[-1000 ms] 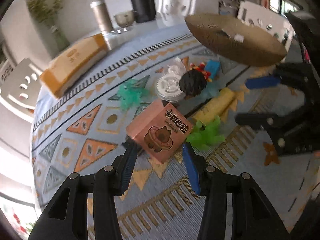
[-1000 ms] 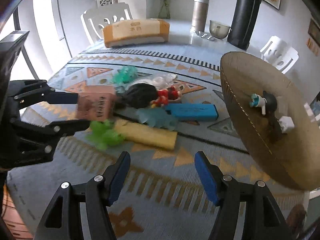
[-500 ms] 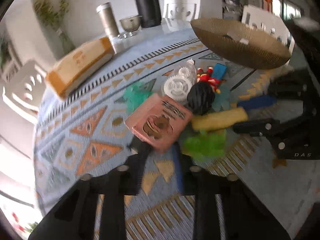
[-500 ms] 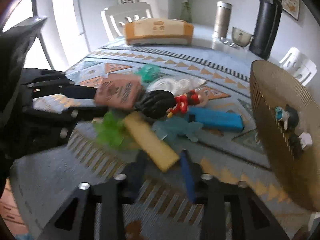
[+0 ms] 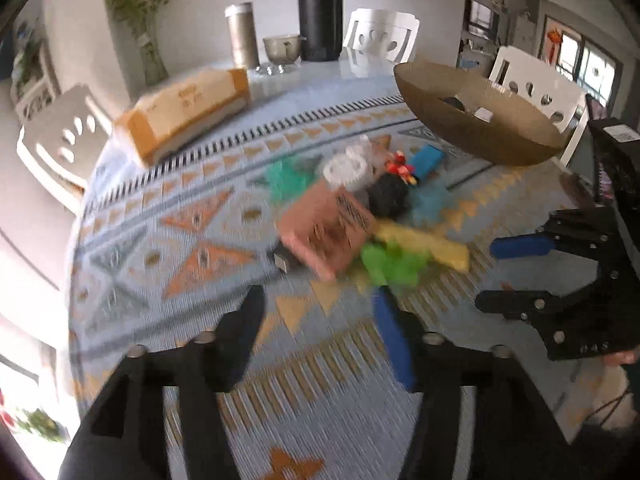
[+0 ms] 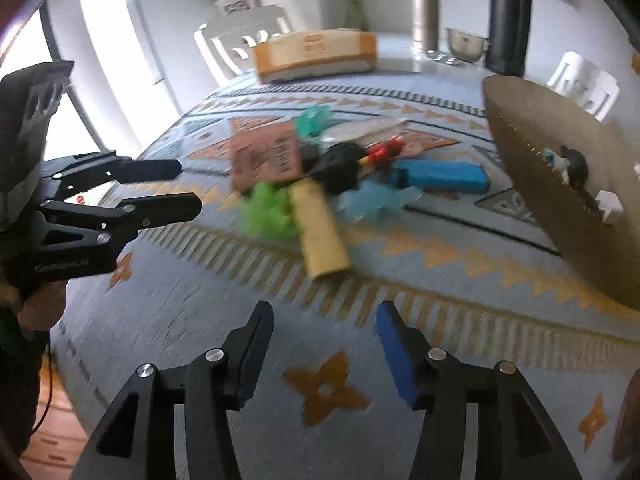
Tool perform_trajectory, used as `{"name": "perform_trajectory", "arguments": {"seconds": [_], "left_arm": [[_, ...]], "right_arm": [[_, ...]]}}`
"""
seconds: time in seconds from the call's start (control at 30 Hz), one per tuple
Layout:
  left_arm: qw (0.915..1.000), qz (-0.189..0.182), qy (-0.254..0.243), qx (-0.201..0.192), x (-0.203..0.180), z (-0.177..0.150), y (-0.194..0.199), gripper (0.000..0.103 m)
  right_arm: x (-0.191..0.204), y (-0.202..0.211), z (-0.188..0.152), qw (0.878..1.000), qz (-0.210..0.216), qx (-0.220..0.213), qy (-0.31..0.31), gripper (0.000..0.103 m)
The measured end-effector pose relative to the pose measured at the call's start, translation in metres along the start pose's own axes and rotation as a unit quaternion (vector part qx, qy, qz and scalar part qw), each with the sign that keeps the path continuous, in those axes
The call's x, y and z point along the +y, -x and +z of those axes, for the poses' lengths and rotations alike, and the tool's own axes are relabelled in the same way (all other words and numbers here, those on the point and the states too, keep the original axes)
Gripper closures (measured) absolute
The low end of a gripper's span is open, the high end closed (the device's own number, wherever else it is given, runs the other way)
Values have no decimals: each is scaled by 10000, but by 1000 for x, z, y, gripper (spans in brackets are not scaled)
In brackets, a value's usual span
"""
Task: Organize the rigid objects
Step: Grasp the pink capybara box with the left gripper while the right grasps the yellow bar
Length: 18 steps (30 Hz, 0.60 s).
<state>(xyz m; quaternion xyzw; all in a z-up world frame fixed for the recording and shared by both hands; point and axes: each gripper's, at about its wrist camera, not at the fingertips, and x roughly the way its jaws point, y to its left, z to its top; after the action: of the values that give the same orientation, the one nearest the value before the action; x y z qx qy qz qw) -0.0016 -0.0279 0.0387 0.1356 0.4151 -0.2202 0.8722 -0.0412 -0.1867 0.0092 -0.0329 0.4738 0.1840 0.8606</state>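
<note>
A jumbled pile lies mid-table: a pink box (image 5: 324, 232) (image 6: 266, 156), a yellow block (image 5: 424, 242) (image 6: 320, 232), a green fluffy toy (image 5: 394, 264) (image 6: 270, 212), a black ball (image 5: 388, 196) (image 6: 338, 164), a blue block (image 5: 428, 158) (image 6: 440, 176) and white gears (image 5: 346, 170). A woven basket (image 5: 472, 136) (image 6: 532, 168) holding small items stands to the right. My left gripper (image 5: 318, 304) (image 6: 188, 186) hovers short of the pink box, jaws opening, nothing between them. My right gripper (image 6: 324, 312) (image 5: 490, 276) hangs before the yellow block, jaws also opening and empty.
An orange tissue box (image 5: 184, 112) (image 6: 316, 54) lies at the far left of the patterned cloth. A black flask (image 5: 320, 8), a steel tumbler (image 5: 242, 34) and a small bowl (image 5: 282, 48) stand at the back. White chairs (image 5: 380, 34) ring the table.
Both grippers closed half a second ago and now stand apart again. The left one has drawn back from the pink box, which stays on the pile.
</note>
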Motion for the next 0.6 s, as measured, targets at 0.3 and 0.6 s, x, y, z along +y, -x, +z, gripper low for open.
{"name": "perform_trajectory", "arguments": {"seconds": [0.3, 0.6], "left_arm": [[9977, 261, -629, 56, -6, 27, -37, 46], [9988, 67, -417, -248, -8, 9, 0, 85]], "right_arm": [[17, -24, 29, 9981, -424, -57, 452, 66], [5, 1, 1, 9993, -325, -185, 5, 80]]}}
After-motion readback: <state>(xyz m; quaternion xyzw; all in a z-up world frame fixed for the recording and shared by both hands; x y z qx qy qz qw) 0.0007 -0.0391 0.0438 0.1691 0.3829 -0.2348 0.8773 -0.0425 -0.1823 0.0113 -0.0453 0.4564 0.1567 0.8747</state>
